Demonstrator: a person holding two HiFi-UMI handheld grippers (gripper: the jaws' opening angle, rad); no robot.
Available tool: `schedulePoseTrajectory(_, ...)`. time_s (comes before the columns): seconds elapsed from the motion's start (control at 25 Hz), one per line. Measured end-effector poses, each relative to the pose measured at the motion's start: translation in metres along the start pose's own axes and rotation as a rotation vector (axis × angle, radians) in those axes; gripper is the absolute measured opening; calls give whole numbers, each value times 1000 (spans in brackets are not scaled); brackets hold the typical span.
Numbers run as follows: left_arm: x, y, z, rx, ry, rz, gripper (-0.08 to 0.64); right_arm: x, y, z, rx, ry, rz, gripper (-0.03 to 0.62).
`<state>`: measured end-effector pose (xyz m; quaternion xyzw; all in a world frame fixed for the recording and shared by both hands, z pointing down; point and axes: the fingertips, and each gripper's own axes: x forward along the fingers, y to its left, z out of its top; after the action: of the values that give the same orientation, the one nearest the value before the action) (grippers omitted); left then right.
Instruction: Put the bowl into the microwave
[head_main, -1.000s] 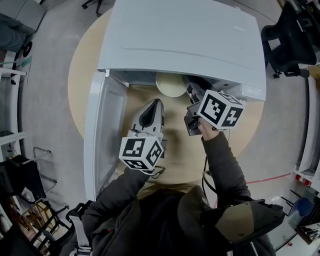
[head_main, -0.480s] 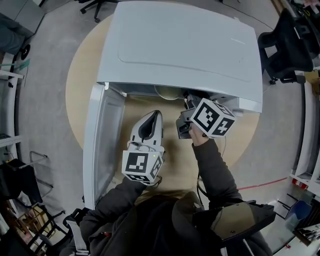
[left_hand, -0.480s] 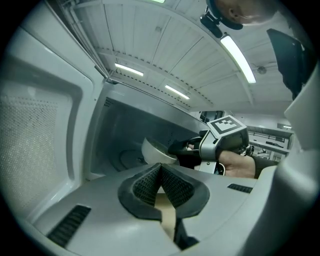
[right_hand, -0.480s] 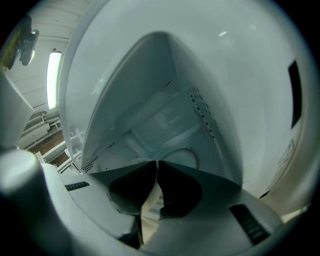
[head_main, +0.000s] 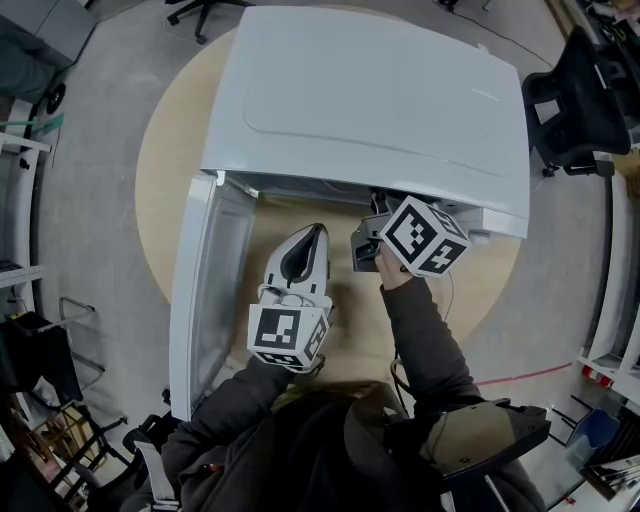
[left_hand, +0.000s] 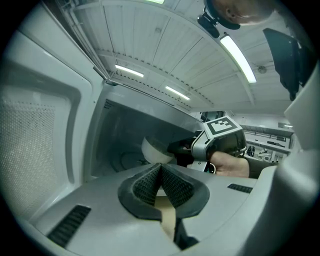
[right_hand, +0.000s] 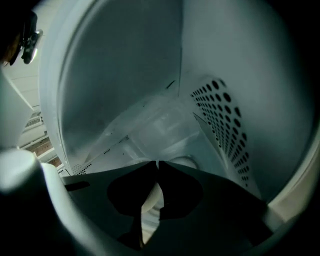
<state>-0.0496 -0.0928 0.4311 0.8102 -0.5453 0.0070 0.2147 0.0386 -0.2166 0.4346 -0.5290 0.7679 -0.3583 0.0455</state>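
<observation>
The white microwave (head_main: 370, 90) stands on a round wooden table (head_main: 160, 150), its door (head_main: 205, 290) swung open to the left. My right gripper (right_hand: 157, 165) reaches into the cavity, shut on the rim of the cream bowl (left_hand: 154, 149). The bowl hangs just inside the opening above the glass turntable (left_hand: 127, 161). From the head view the bowl is hidden under the microwave's top, and only the right gripper's marker cube (head_main: 420, 236) and rear body show. My left gripper (head_main: 314, 232) hovers in front of the opening, left of the right one, shut (left_hand: 160, 167) with nothing in it.
The open door forms a wall along the left side of the left gripper. A perforated cavity wall (right_hand: 227, 130) lies close on the right of the right gripper. Black office chairs (head_main: 580, 80) stand beyond the table at the right.
The right gripper has carried the bowl forward into the cavity; the bowl, seen at the opening before, is now hidden under the microwave's top in the head view. The left gripper has hardly moved.
</observation>
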Motion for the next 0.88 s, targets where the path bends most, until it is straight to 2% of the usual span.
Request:
schedulePoseTrajectory(0.36,5,3,-2,1,7,13,9,12,-19,-20,-10,28,-59,25)
schedulePoseTrajectory(0.88,9,14,-1,-2,7,42,9,31,-27,-30,-132,32,-88,29)
